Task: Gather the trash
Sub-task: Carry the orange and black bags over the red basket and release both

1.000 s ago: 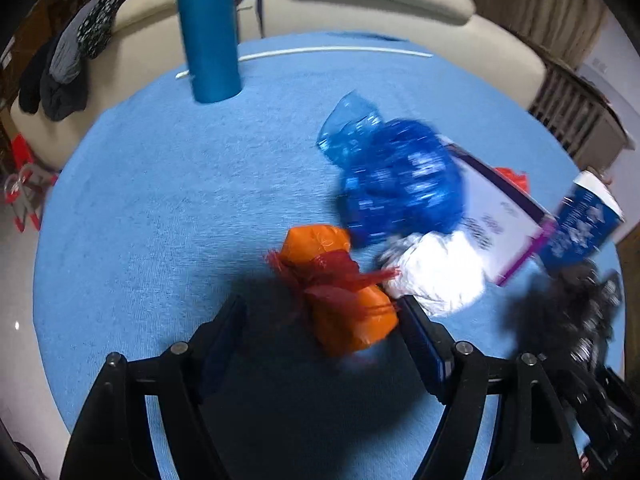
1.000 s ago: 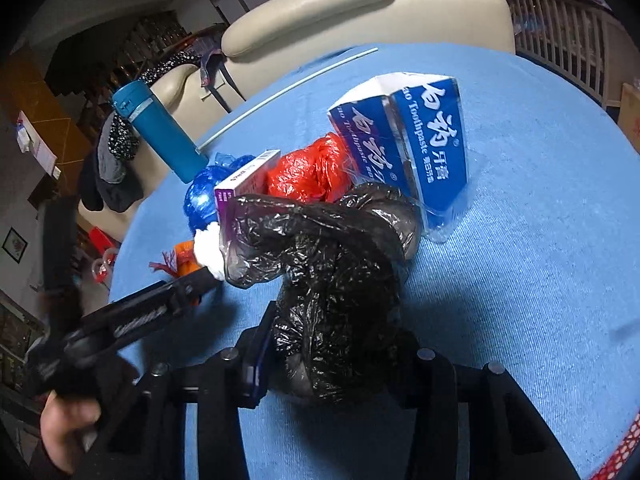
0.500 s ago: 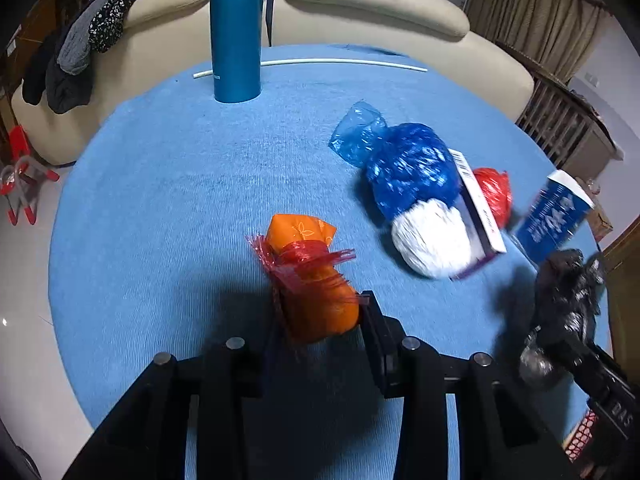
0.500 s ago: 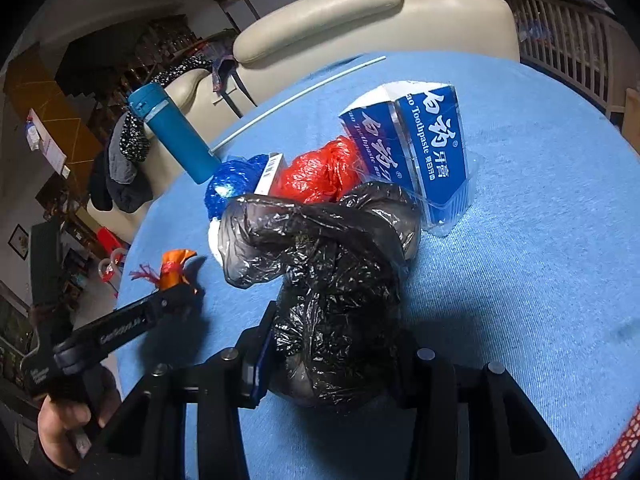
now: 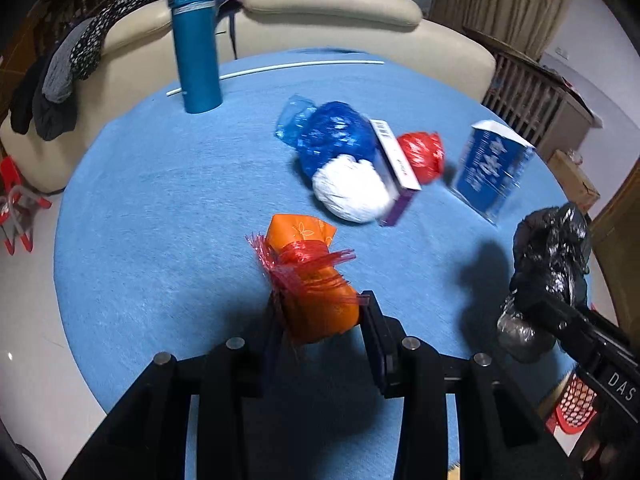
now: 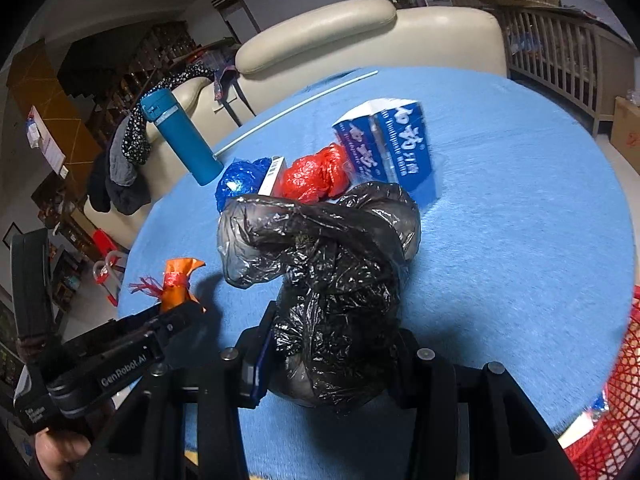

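— Gripping an orange bag (image 5: 316, 304) tied with red string, the left gripper (image 5: 320, 320) is pinching the bundle's lower half between its two fingers, clear of the blue tablecloth (image 5: 160, 220). What is the right one doing?

— Clenching too: the right gripper (image 6: 328, 356) is squeezing a knotted black bag (image 6: 328, 280), whose twisted neck is pointing up and away from the fingers.

— Which way is the orange bag lying?

— Its long axis is running straight out from the claw, tied neck farthest from the camera, so it is sitting end-on in the grasp.

— And where is everything heading?

— Red mesh (image 6: 616, 392), probably a basket, is showing at the table's near edge on the right side. By my reading the right gripper is much the nearer to it; the left is needing to cross rightward, past the black bag.

— What is waiting behind?

— A blue bag (image 5: 336, 136), a white bundle (image 5: 352, 192), a red bag (image 5: 422, 156) and a purple-edged box (image 5: 394, 168) are clustering together mid-table, just beside a blue toothpaste carton (image 5: 492, 168). A teal flask (image 5: 196, 40) is standing upright well apart, near the far edge.
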Available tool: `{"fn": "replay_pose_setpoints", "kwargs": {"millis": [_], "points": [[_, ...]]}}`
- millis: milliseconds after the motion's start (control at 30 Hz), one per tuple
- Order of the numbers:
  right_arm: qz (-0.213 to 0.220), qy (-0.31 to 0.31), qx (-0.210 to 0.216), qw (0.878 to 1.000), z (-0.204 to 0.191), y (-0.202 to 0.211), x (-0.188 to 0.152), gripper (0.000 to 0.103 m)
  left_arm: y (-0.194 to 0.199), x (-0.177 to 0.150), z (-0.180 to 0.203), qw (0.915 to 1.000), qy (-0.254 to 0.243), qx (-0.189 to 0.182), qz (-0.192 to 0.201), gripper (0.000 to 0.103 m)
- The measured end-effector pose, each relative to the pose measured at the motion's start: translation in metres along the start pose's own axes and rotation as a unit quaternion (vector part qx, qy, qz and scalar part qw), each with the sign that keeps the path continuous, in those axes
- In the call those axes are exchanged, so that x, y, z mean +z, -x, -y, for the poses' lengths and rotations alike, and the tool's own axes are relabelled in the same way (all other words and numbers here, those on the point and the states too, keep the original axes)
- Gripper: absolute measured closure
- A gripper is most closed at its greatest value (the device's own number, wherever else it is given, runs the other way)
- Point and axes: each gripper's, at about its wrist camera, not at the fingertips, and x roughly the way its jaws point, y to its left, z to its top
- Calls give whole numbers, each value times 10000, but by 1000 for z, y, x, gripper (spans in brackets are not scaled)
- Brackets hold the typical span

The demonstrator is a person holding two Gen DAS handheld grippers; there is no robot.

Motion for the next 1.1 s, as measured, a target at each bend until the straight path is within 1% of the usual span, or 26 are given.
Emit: {"fn": "replay_pose_setpoints", "kwargs": {"millis": [200,467,833,1100], "points": [[141,-106,-68,9998,8,20,-7,55,10,-7,21,9997,-256,24,8,64],[340,-183,-146,9991,15,45,-12,55,18,-12,32,9992,-393,42,12,64],[503,-270,-230,9981,25,67,-22,55,32,-17,49,9979,-632,-9,115,64],[603,-360,-385,9968,40,86,-29,55,38,-18,63,9965,-809,-72,180,64]]}}
